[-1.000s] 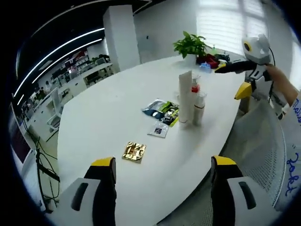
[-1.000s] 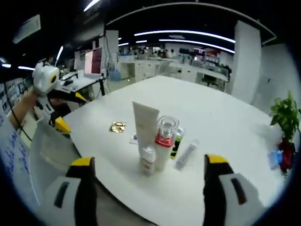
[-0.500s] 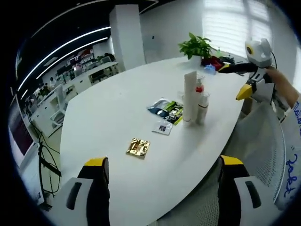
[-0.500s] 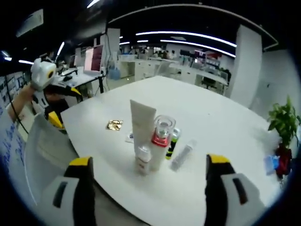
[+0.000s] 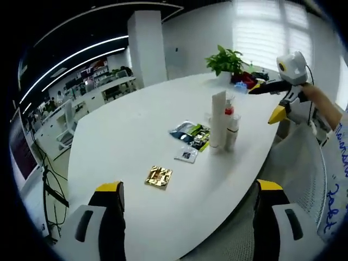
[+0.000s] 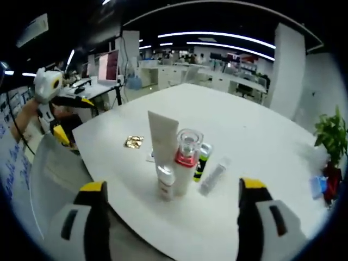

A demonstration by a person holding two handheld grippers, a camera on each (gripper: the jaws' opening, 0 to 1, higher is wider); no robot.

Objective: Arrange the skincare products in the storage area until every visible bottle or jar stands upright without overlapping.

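Near the table's edge a tall white tube (image 5: 217,117) (image 6: 163,137) stands upright. Beside it stand a clear-capped bottle with a red collar (image 6: 187,156) (image 5: 229,110) and a small white bottle (image 6: 166,182) (image 5: 232,130). A green and black tube (image 6: 202,160) and a clear tube (image 6: 213,175) lie flat next to them. My left gripper (image 5: 189,187) (image 6: 73,118) is open and empty, held off the table's edge. My right gripper (image 6: 172,186) (image 5: 265,101) is also open and empty, short of the bottles.
On the white table (image 5: 130,119) lie a gold sachet (image 5: 158,176) (image 6: 134,142), a small sachet (image 5: 186,155) and dark printed packets (image 5: 189,130). A potted plant (image 5: 224,58) (image 6: 329,133) stands at the far end. A person's sleeve (image 5: 333,190) shows at the right.
Both views have shifted slightly with the hands. The products have not moved, and both grippers stay open and empty.
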